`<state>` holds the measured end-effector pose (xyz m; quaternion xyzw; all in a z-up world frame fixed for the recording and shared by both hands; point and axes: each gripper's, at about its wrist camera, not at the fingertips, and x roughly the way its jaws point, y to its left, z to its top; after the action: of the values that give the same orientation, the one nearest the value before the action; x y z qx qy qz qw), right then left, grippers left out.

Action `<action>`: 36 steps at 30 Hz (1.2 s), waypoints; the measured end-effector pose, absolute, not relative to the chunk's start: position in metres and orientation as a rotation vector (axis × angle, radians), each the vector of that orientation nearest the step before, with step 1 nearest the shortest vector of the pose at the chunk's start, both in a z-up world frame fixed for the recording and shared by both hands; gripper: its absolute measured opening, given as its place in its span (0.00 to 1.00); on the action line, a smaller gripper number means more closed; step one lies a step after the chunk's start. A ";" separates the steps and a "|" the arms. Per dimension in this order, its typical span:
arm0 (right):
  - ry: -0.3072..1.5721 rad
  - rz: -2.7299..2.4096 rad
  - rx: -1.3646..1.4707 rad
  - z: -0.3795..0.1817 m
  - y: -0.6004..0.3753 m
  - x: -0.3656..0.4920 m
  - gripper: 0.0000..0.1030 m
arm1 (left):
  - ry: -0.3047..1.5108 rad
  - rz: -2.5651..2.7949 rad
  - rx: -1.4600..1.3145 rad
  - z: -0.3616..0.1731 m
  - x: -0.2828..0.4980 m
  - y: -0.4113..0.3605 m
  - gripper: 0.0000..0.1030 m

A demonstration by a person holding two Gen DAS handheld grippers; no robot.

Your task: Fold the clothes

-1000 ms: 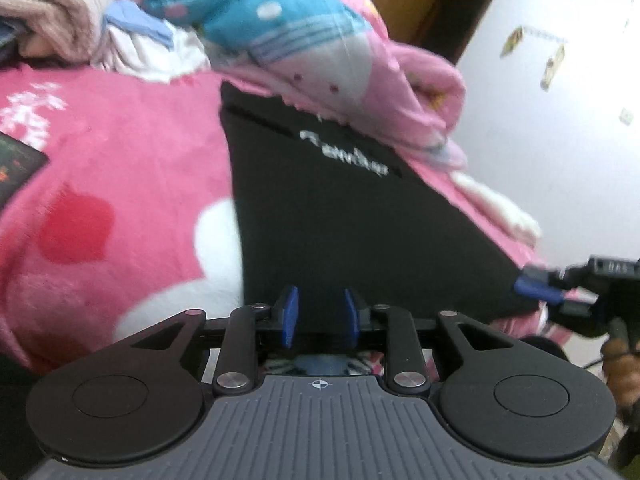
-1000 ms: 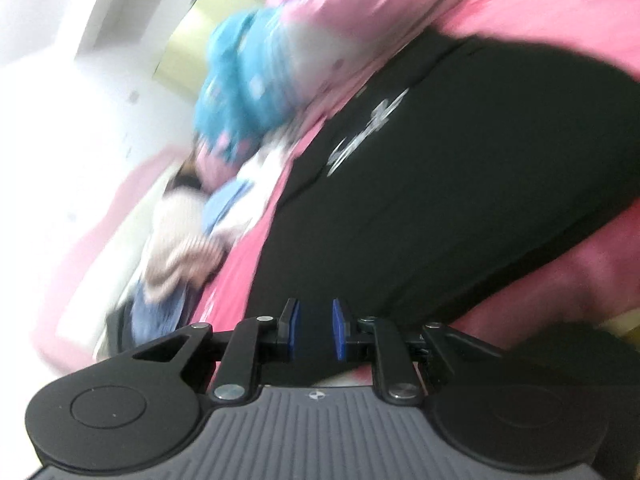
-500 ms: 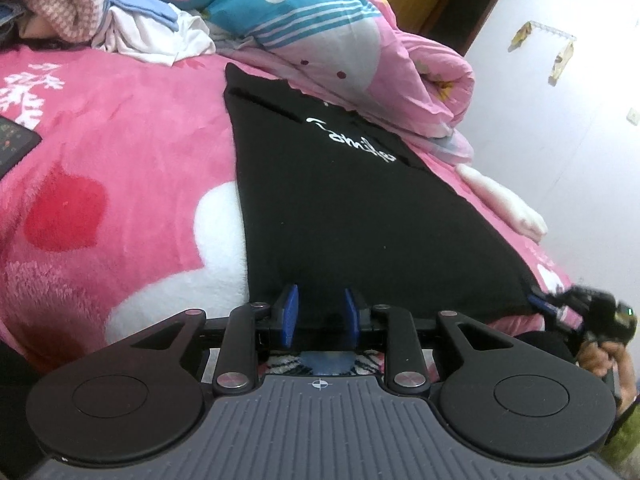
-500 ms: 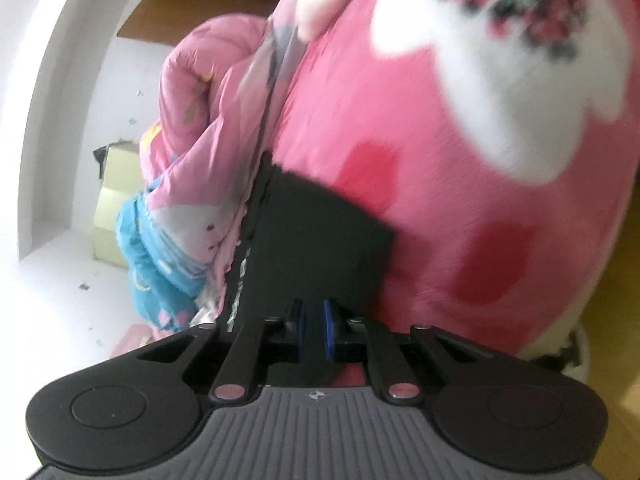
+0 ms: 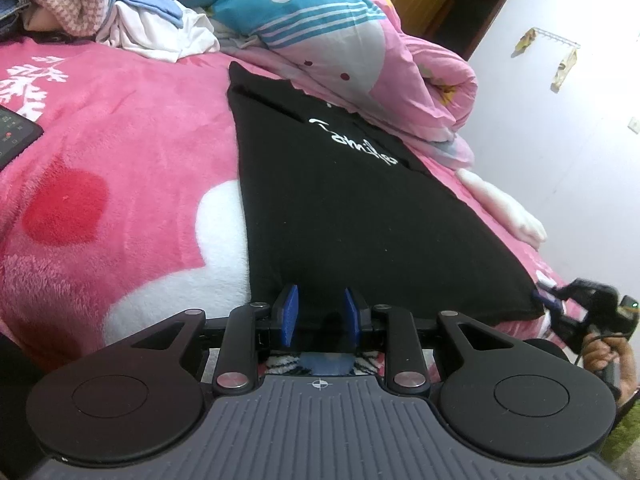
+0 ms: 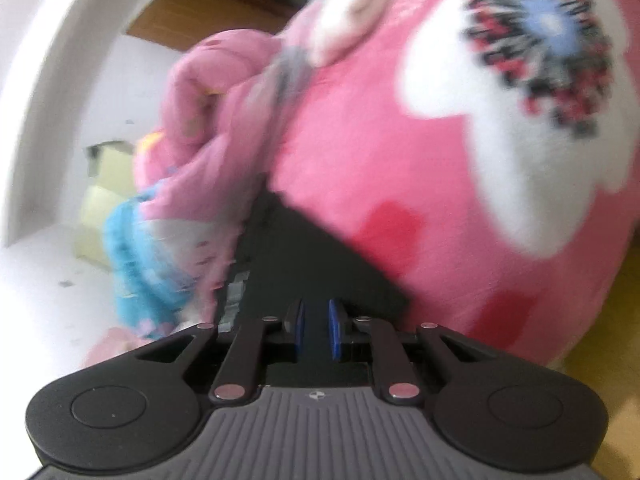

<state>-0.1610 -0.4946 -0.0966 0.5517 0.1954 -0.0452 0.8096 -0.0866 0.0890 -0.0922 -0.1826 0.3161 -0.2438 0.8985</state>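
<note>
On pink blanket point(image 5: 120, 128), both tools, left point(image 5: 319, 314), right point(image 6: 316, 330), clamp black shirt point(image 5: 340, 208) hem.

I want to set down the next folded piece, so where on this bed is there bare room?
Bare pink blanket lies left of the black shirt, between it and the dark device at the left edge. The far end is crowded: clothes pile and rolled quilt.
</note>
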 end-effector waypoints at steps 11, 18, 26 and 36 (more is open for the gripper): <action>0.389 -0.235 0.972 -0.052 -0.471 -0.204 0.16 | 0.652 -0.519 -0.406 -0.093 -0.086 0.093 0.28; 0.463 0.110 0.795 -0.012 -0.387 -0.154 0.24 | 0.652 -0.522 -0.427 -0.094 -0.086 0.094 0.29; 0.723 0.459 0.665 -0.032 -0.262 -0.085 0.25 | 0.657 -0.530 -0.450 -0.095 -0.086 0.098 0.29; 0.849 0.539 0.550 -0.069 -0.209 -0.080 0.24 | 0.660 -0.545 -0.457 -0.097 -0.085 0.101 0.29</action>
<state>-0.0802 -0.2089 -0.0692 0.2601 0.4014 0.2552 0.8403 -0.0855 0.1008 -0.0971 -0.2197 0.3173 -0.2621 0.8845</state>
